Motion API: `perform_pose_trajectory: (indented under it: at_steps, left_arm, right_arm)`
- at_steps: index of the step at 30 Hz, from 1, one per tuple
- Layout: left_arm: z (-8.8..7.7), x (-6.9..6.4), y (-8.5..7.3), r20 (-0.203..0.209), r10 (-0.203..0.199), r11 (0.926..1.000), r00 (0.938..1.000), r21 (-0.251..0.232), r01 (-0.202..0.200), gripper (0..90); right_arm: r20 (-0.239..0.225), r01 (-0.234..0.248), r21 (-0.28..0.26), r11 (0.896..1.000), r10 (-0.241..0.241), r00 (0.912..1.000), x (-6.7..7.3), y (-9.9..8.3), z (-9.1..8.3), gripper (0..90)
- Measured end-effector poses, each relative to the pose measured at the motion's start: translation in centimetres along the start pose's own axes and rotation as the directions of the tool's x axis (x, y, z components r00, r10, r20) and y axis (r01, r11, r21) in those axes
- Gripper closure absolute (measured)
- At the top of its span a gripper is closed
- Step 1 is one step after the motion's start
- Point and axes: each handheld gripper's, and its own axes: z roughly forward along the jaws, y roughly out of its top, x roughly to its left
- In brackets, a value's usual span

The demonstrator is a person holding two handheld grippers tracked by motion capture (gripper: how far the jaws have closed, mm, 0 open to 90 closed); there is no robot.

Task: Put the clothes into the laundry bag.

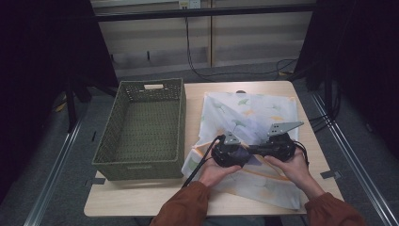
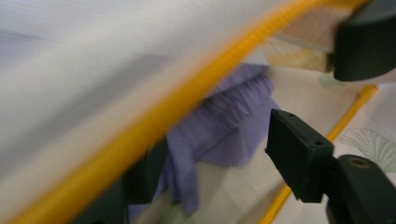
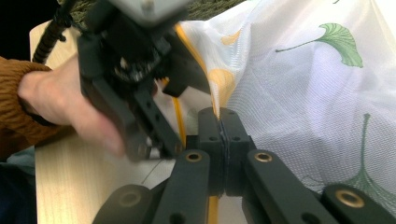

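We find a white mesh bag (image 1: 249, 117), printed with green and yellow leaves and edged in yellow piping (image 2: 196, 88), lying spread on the right part of the table (image 1: 141, 197), just beside a green woven basket (image 1: 141, 127) that stands on the table's left part. A purple cloth (image 2: 224, 126) lies within the bag, seen in the left gripper view between the jaws and the piping. Both hands sit over the near portion of the bag, and the two grippers meet almost tip to tip above it. The right gripper (image 3: 223, 140) has its jaws pressed together, with a thin dark layer and the bag's yellow-piped edge clamped between the pads; the white mesh rises from that pinch toward the upper right of its view. The left gripper (image 1: 230, 153) has its jaws standing apart; one pad (image 2: 299, 158) shows clear in its own view with a gap beside it, and the purple cloth and piping lie ahead of the jaws without either pad pressing on them. In the right gripper view the left hand (image 3: 65, 107), in a rust-brown sleeve (image 3: 18, 112), holds that gripper close to the clamped edge, its cable (image 1: 200, 162) trailing off toward the near table edge. The grey plate (image 1: 284, 127) on the right gripper tilts upward over the bag.
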Motion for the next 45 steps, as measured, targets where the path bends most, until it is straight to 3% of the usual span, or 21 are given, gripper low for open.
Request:
perform_pose_trajectory:
  at_steps: [3,5,6,7,8,12,14,15,18,23,35,37,38,45]
  left_arm:
    - [0.8,0.0,-0.2,-0.063,0.018,0.9989,0.9978,0.044,-0.016,44.2]
    - [1.0,0.3,-0.2,-0.065,0.02,0.9992,0.9977,0.036,-0.017,63.3]
    - [1.1,0.3,-0.1,-0.066,0.006,0.9998,0.9978,0.02,-0.005,79.5]
    - [1.1,0.3,0.3,-0.067,-0.01,0.9998,0.9977,0.015,0.011,88.2]
    - [1.3,0.3,0.4,-0.065,-0.019,0.9998,0.9977,0.007,0.02,88.8]
    - [1.3,-0.1,1.5,-0.127,-0.017,0.9997,0.9918,-0.017,0.015,89.2]
    - [1.4,0.0,1.8,-0.134,-0.052,0.9982,0.9896,-0.038,0.047,89.2]
    - [1.4,0.2,1.9,-0.147,-0.05,0.9982,0.9878,-0.039,0.044,89.2]
    - [1.8,0.7,1.8,-0.133,-0.095,0.9953,0.9865,-0.031,0.092,88.4]
    - [1.1,1.0,1.4,-0.107,-0.05,0.9986,0.993,0.009,0.052,77.6]
    - [-3.3,1.2,1.3,-0.037,-0.021,0.9997,0.9991,-0.013,0.02,60.0]
    - [-4.3,1.2,1.5,-0.019,-0.04,0.9989,0.999,-0.024,0.039,60.2]
    - [-4.5,1.3,1.5,-0.018,-0.048,0.9983,0.9987,-0.035,0.048,64.5]
    - [-7.0,1.2,1.4,-0.01,-0.021,0.9982,0.9997,-0.057,0.02,66.8]
  right_arm:
    - [-0.004,0.002,0.001,1.0,-0.002,1.0,0.0,-0.1,0.1,89.8]
    - [-0.004,0.001,0.003,1.0,-0.001,1.0,0.0,-0.1,0.1,89.8]
    - [-0.001,0.004,0.005,1.0,-0.004,1.0,0.0,-0.1,0.0,89.8]
    - [-0.002,0.004,0.005,1.0,-0.004,1.0,0.0,-0.1,0.0,89.8]
    - [-0.004,0.005,0.007,1.0,-0.005,1.0,0.0,-0.1,0.0,89.8]
    - [-0.008,0.01,0.006,1.0,-0.009,0.9999,0.1,0.1,0.0,89.8]
    - [-0.009,0.013,0.005,1.0,-0.013,0.9999,0.2,0.2,-0.1,89.8]
    - [-0.01,0.013,0.004,1.0,-0.013,0.9999,0.3,0.2,0.0,89.8]
    - [-0.028,0.005,0.002,1.0,-0.005,0.9996,0.1,0.0,0.2,89.8]
    - [-0.021,-0.006,0.005,1.0,0.006,0.9998,-0.3,-0.4,0.1,89.8]
    - [-0.015,-0.027,-0.01,1.0,0.027,0.9995,-0.8,-0.4,-0.1,89.8]
    - [-0.016,-0.025,-0.012,1.0,0.024,0.9996,-0.8,-0.3,-0.1,89.7]
    - [-0.013,-0.023,-0.012,1.0,0.023,0.9997,-0.7,-0.3,-0.1,89.8]
    - [-0.015,-0.021,-0.022,1.0,0.02,0.9997,-0.7,-0.2,-0.4,89.7]
